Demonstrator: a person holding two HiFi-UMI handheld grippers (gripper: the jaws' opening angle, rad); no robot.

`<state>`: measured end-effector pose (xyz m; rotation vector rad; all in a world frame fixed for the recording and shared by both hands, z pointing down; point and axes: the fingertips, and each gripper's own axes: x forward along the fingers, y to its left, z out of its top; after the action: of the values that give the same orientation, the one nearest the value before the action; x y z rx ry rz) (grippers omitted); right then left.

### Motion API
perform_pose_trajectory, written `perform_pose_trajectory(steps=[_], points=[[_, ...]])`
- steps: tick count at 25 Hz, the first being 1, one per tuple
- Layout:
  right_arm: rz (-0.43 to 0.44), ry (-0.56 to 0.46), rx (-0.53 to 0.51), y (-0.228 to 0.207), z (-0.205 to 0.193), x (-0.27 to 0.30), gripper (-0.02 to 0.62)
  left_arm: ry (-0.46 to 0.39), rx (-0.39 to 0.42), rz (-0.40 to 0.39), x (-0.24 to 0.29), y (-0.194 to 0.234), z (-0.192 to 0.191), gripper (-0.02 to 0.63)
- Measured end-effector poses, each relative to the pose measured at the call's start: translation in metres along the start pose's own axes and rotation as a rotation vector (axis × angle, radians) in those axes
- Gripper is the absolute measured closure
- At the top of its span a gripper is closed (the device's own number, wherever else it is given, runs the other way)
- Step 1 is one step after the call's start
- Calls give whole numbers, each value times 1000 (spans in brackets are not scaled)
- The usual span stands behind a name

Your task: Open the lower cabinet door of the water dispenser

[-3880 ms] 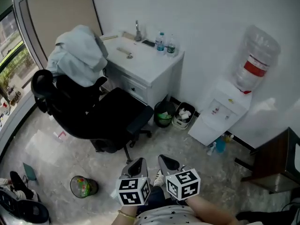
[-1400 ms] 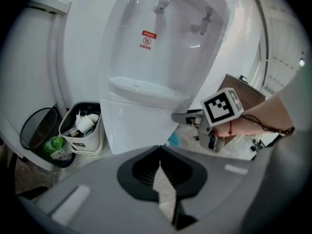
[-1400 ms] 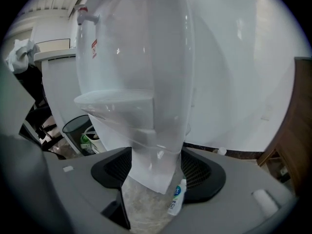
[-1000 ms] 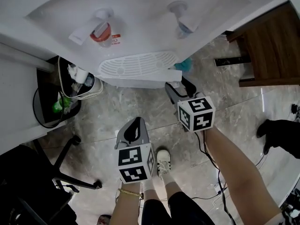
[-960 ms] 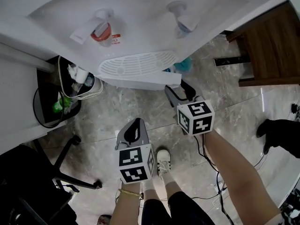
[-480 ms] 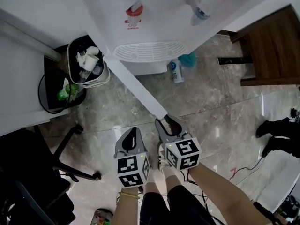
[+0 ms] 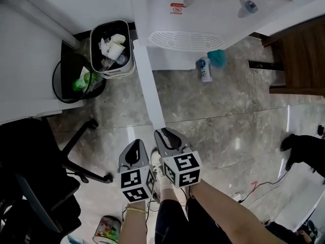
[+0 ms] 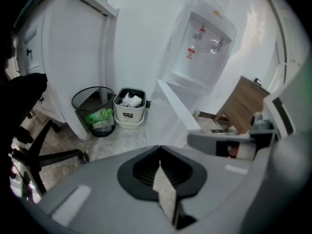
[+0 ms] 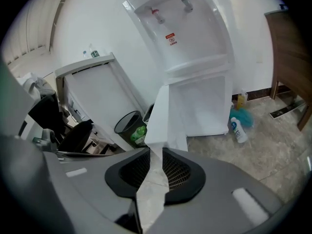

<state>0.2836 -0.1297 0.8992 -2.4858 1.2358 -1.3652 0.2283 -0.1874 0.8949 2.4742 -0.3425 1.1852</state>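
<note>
Lower cabinet door of water dispenser stands swung out toward the near side. Right gripper fingers closing, door's free edge between their tips. Left gripper fingers pressed together, empty. Best bet: follow the hinge arc leftward and pinch deeper so the edge doesn't slip.

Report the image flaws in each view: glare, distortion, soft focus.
Head view: sharp, with a bright glare streak on the marble floor. Left gripper view: heavy fisheye, black corners, water dispenser leaning. Right gripper view: same bowing, cabinet door washed out white, near foreground soft.
</note>
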Motion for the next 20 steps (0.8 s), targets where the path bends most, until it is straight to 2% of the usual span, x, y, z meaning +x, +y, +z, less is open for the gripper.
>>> perform_pose_trajectory(steps=[4, 10, 20], points=[[-28, 22, -18, 1, -3, -5, 596, 6, -22, 5, -7, 2, -3, 598], [32, 44, -16, 11, 2, -41, 598, 39, -39, -23, -28, -18, -6, 598], [-1, 127, -14, 14, -7, -95, 598, 91, 1, -69, -68, -53, -6, 598]])
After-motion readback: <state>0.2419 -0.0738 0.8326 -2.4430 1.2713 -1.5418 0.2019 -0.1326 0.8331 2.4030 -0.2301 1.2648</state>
